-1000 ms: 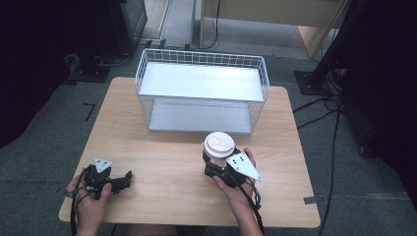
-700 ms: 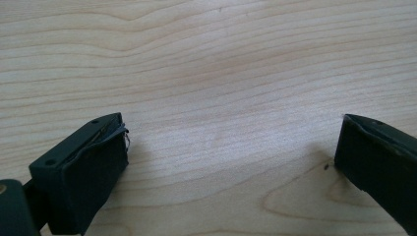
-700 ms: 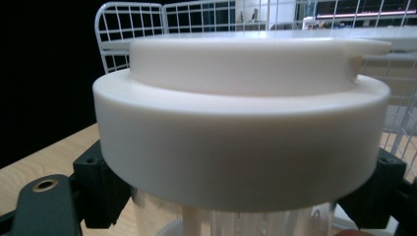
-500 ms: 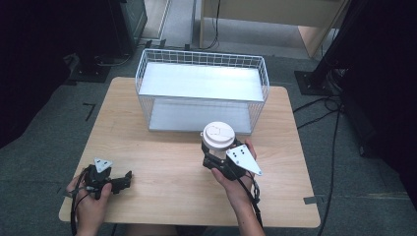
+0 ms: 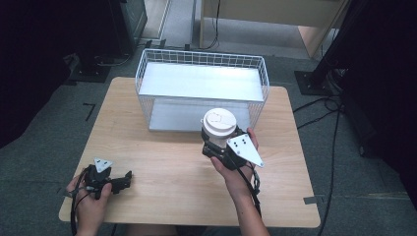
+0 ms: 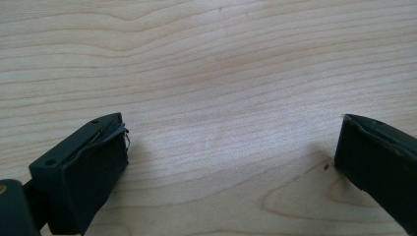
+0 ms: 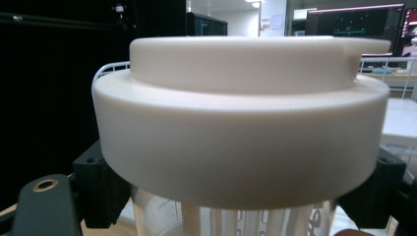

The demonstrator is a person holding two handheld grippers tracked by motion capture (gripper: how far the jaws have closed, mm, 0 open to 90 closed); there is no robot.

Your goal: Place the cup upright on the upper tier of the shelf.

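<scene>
A: Item one, right hand (image 5: 235, 169). Pose?

B: Forearm enters from the near table edge and angles up toward the basket (image 5: 202, 93). The hand wraps the right gripper (image 5: 216, 143) from behind, grey plate on top, cable trailing back along the wrist.

A: Jaws?

B: Clenched on the cup (image 5: 219, 127). In the right gripper view a black jaw sits on each side of the clear cup wall just under the white lid (image 7: 236, 123), both pressing in.

A: Cup location?

B: Between those jaws, upright, lid uppermost, held off the table (image 5: 162, 162). It stands ahead of the hand, and the basket's near wall lies just beyond it. Whether cup and wire touch cannot be told.

A: Item two, left hand (image 5: 86, 196). Pose?

B: Low at the near left corner of the table, well apart from the cup. The hand grips the left gripper (image 5: 129, 176) from behind, jaws pointing across the table toward the right hand's side.

A: Jaws?

B: Released. In the left gripper view the two black jaws stand wide apart, bare wood between them, nothing held. They lie close over the tabletop.

A: Basket?

B: White wire, rectangular, at the far side of the table, ahead of both grippers.
</scene>
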